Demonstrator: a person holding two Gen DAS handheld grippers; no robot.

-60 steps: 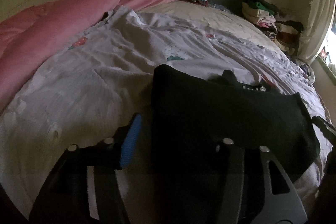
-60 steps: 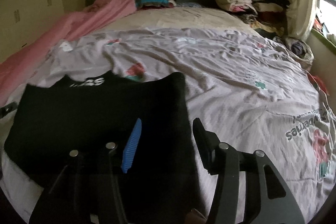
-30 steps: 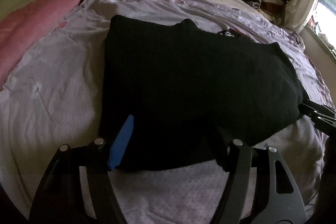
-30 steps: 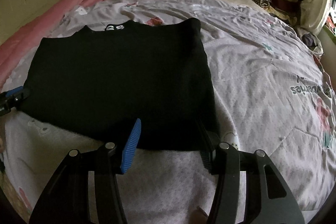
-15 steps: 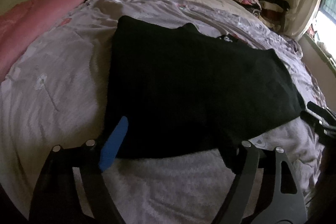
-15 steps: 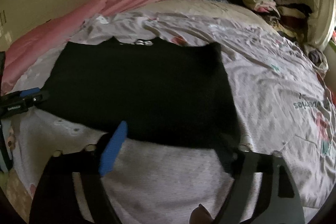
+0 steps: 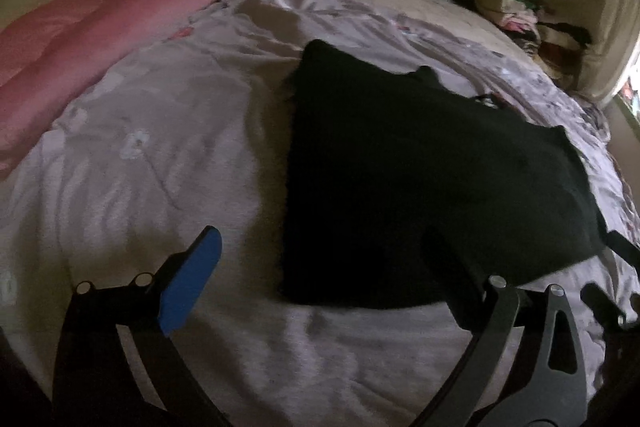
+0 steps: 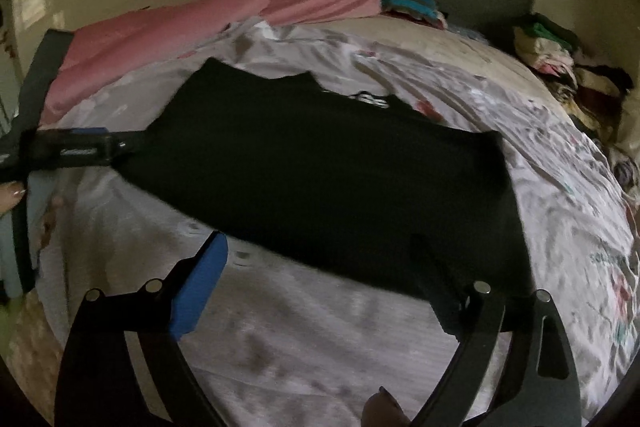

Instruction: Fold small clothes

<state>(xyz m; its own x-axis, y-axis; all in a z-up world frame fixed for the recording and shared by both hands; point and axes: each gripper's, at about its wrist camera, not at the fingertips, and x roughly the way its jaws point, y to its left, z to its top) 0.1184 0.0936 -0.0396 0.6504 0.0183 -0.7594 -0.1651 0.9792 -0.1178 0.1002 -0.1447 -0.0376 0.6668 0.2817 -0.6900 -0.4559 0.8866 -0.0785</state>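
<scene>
Black garment [image 8: 320, 171]: laid flat as a folded rectangle on the pale printed quilt [image 7: 160, 167] of the bed, neckline print at its far edge; one fold judged done, further folds likely left. Left gripper [image 7: 328, 267] and right gripper [image 8: 324, 267]: jaws just opened wide, holding nothing, poised near the garment's near edge

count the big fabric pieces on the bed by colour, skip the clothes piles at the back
black: 1, the black top
pink: 1, the pink blanket
pale printed: 1, the pale printed quilt
total: 3
</scene>
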